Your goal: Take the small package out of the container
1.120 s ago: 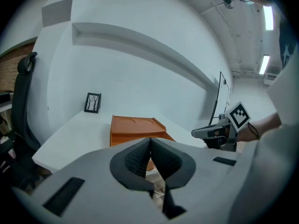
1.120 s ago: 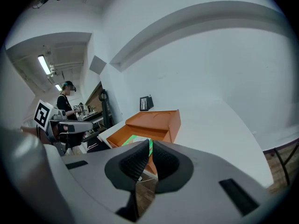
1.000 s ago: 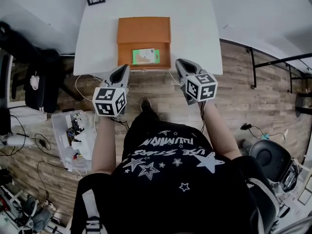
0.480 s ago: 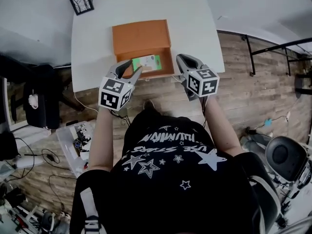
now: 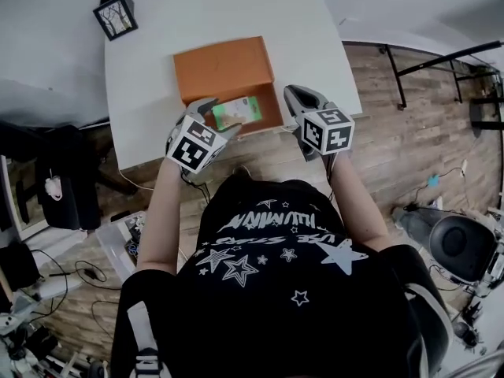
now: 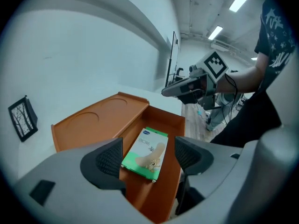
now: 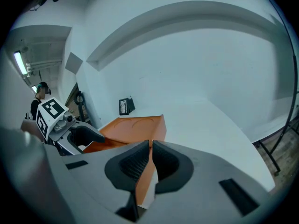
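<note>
Looking down in the head view: orange container [image 5: 224, 65] on the white tabletop [image 5: 157, 46], small package [image 5: 236, 111] flat in its near recessed half, left tool [image 5: 220, 116] over that end, right tool [image 5: 293, 99] just beside the container's right wall. Left gripper view: left tool [image 6: 147, 155] jaws opening, standing wide, package [image 6: 145, 153] framed between them on the container [image 6: 93, 120] floor, pads not pressing it. Right gripper view: right tool [image 7: 150, 160] jaws together on nothing, container [image 7: 135, 125] corner just beyond.

a white table [image 5: 213, 10] stands on a wood-plank floor [image 5: 394, 164] against a white wall [image 7: 196, 55], office chair [image 5: 459, 252] nearby.
</note>
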A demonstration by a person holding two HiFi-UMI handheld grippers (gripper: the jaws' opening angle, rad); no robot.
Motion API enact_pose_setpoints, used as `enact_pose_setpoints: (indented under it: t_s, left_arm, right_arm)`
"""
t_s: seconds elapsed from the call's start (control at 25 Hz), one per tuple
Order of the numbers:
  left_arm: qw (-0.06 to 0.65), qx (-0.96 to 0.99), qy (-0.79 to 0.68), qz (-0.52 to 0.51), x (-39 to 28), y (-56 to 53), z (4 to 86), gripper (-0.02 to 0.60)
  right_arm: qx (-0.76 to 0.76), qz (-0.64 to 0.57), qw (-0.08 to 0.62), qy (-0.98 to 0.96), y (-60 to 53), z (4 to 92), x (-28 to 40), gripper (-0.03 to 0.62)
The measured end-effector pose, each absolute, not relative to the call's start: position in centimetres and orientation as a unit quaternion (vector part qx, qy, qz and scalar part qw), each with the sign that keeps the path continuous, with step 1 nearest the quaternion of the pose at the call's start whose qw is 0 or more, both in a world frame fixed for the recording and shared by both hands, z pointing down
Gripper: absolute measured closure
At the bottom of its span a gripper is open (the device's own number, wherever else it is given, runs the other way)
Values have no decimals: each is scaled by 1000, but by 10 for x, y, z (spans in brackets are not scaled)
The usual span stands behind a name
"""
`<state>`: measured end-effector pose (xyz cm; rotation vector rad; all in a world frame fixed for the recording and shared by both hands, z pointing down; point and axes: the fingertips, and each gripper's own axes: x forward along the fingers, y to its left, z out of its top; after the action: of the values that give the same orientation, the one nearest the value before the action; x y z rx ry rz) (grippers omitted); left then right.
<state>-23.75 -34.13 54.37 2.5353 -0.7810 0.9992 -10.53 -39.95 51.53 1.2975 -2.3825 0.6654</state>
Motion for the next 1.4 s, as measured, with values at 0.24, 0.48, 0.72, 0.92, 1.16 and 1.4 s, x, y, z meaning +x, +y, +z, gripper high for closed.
enact_pose_setpoints:
  t_s: [0.24,0.48,0.72,0.92,1.16,1.4]
  left_arm:
    - [129,866,-217,431,-237,-338,568,221]
    - [113,859,-200,458,-232,-340,568,221]
    - [106,849,-184,483,-220,-348,580,221]
    - [92,834,-174,515,-215,-347,590,221]
    - [80,817,-174,543,-211,-347,601,222]
    - [83,807,-173,558,-206,-348,608,224]
  right_arm:
    - [469,235,173,-833,-404,516,-104,540]
    - [478,237,171,-828,-403,516,-101,540]
    - [484,243,170,-823,-401,520,-90,540]
    - [489,250,162,-820,-398,521,-79,540]
    - [492,259,156,-817,-398,523,-66,540]
    - [484,263,156,-820,-397,525,-58,540]
